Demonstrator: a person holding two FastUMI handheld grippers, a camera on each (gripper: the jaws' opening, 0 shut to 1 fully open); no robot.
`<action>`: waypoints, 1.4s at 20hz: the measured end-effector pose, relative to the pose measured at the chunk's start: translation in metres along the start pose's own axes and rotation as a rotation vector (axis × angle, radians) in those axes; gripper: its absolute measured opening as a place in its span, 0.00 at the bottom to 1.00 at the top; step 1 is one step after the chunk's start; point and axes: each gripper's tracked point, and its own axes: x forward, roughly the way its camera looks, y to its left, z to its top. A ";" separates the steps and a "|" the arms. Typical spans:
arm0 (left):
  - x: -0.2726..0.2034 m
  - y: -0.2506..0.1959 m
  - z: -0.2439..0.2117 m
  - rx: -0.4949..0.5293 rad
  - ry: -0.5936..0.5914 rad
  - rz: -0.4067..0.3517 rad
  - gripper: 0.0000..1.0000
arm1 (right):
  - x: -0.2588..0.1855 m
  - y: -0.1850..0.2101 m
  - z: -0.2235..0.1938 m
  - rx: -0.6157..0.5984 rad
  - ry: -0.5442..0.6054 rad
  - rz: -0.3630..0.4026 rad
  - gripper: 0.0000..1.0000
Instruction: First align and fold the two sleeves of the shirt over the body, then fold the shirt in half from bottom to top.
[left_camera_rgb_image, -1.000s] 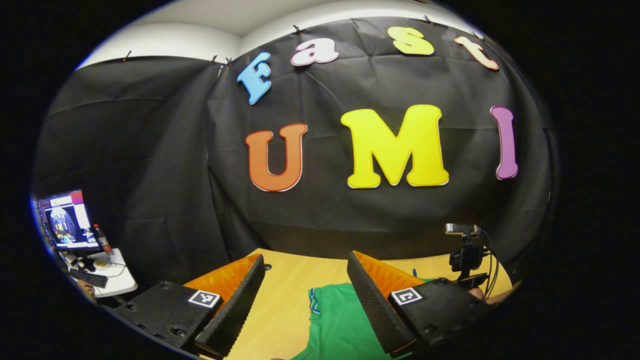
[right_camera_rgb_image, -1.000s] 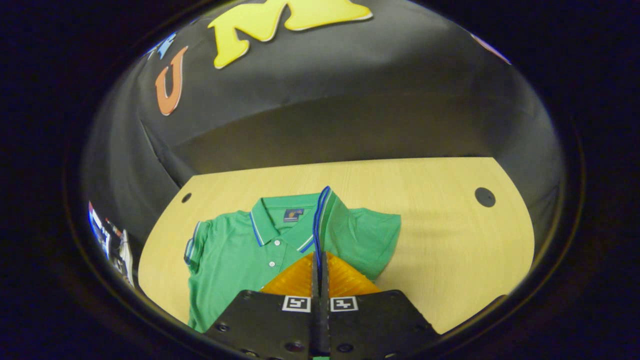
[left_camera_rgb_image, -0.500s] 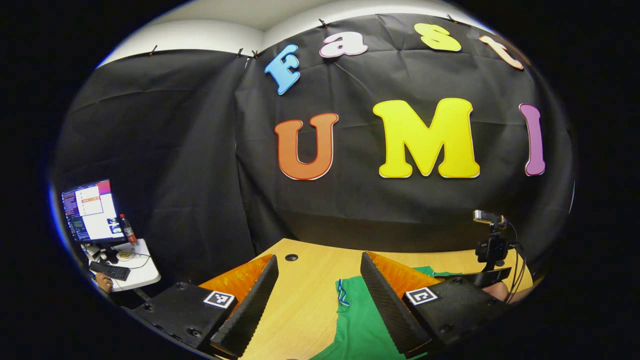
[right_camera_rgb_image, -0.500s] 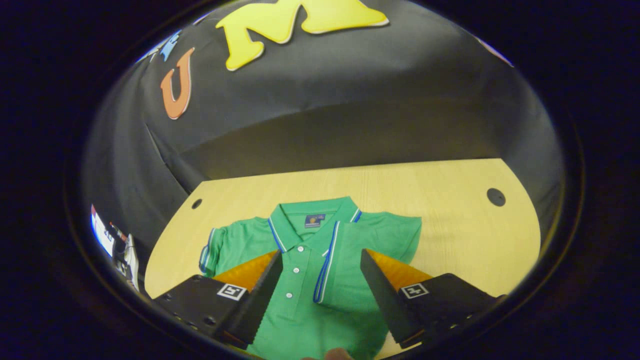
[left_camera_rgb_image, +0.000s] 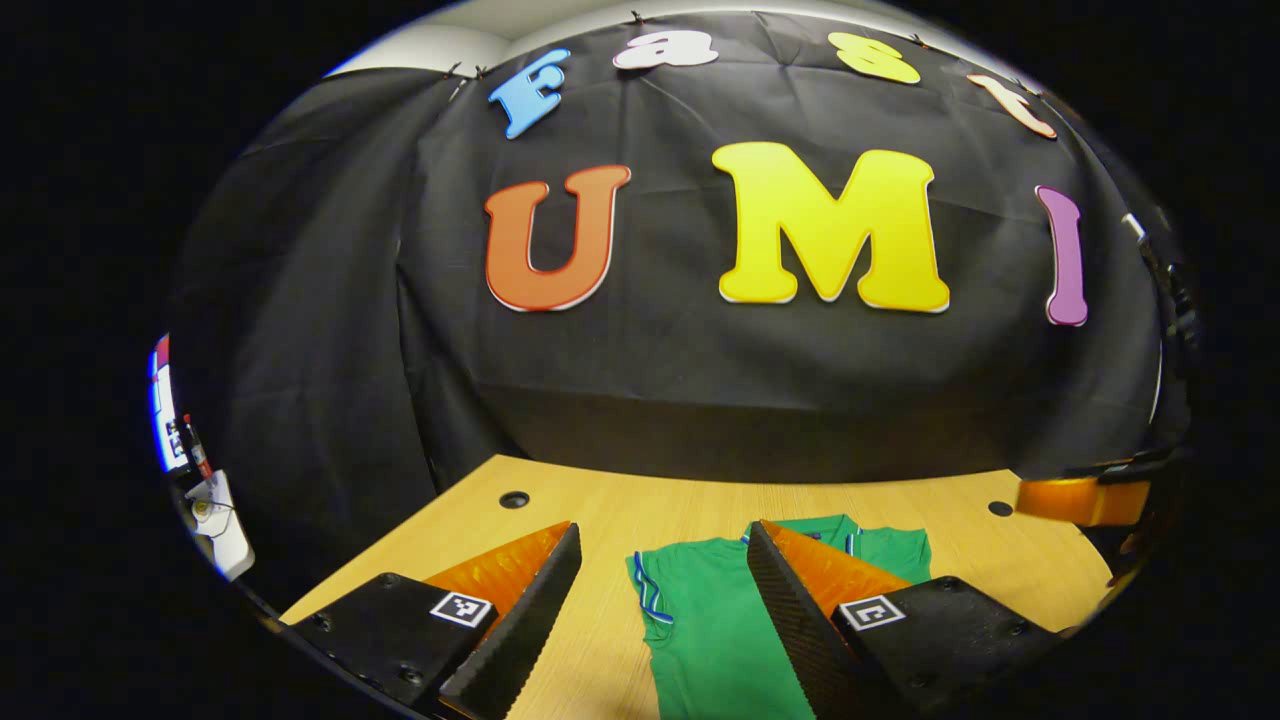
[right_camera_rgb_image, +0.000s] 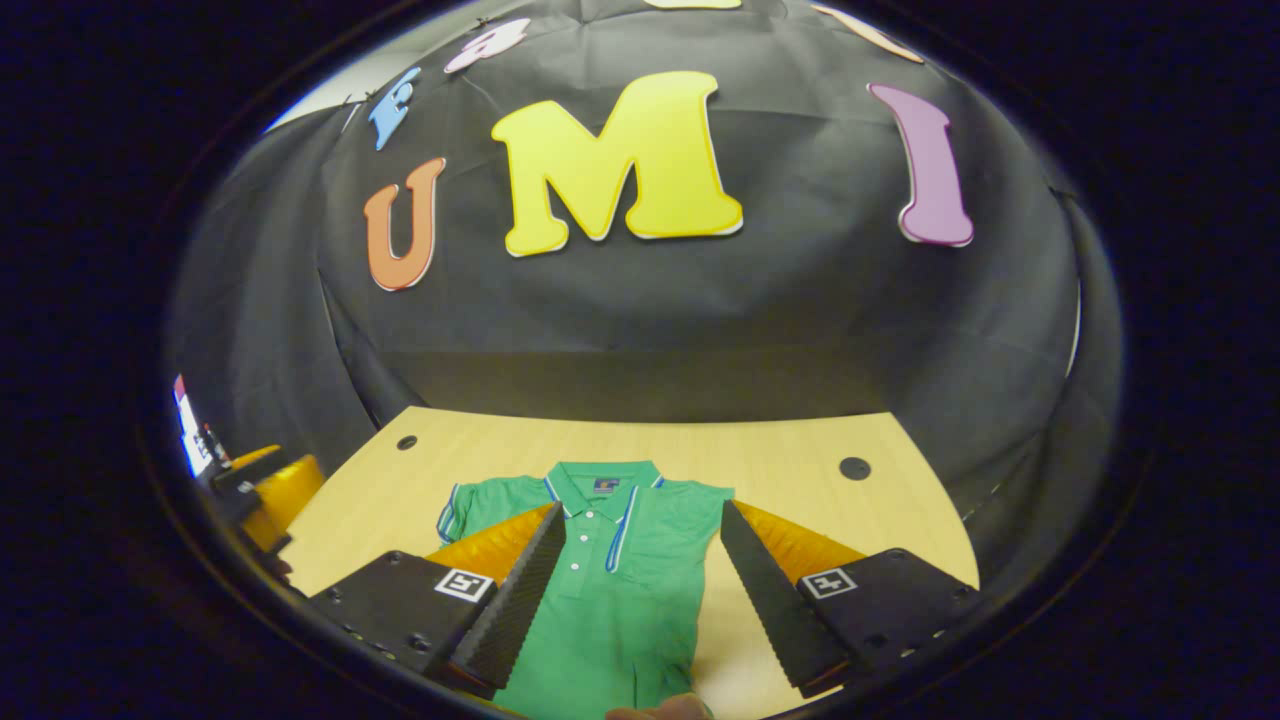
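Black cloth walls the booth behind a pale wooden table (right_camera_rgb_image: 800, 455). On the table lies the green shirt (right_camera_rgb_image: 620, 590), collar toward the far edge, one sleeve (right_camera_rgb_image: 690, 520) folded over its body, the other sleeve (right_camera_rgb_image: 470, 508) spread flat toward the table's left side. Above it the right gripper (right_camera_rgb_image: 640, 580) hangs with jaws released, and the left gripper (left_camera_rgb_image: 660, 610) is likewise spread wide beside the spread sleeve.

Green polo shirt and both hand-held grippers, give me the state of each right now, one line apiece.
Green polo shirt: flat on the wooden table, front up.
Right sleeve: folded over the body.
Left sleeve: spread out, not yet folded.
Left hand-held gripper: open, holding nothing.
Right hand-held gripper: open, holding nothing, above the shirt.
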 end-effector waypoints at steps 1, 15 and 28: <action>0.012 -0.001 -0.012 -0.019 0.030 -0.020 1.00 | -0.014 0.000 0.001 0.005 -0.006 -0.014 0.96; 0.137 0.021 -0.155 -0.015 0.314 -0.078 1.00 | -0.130 -0.023 -0.008 -0.025 -0.061 -0.235 0.95; 0.155 0.031 -0.165 -0.034 0.320 -0.078 0.21 | -0.124 -0.037 -0.029 -0.016 0.004 -0.256 0.96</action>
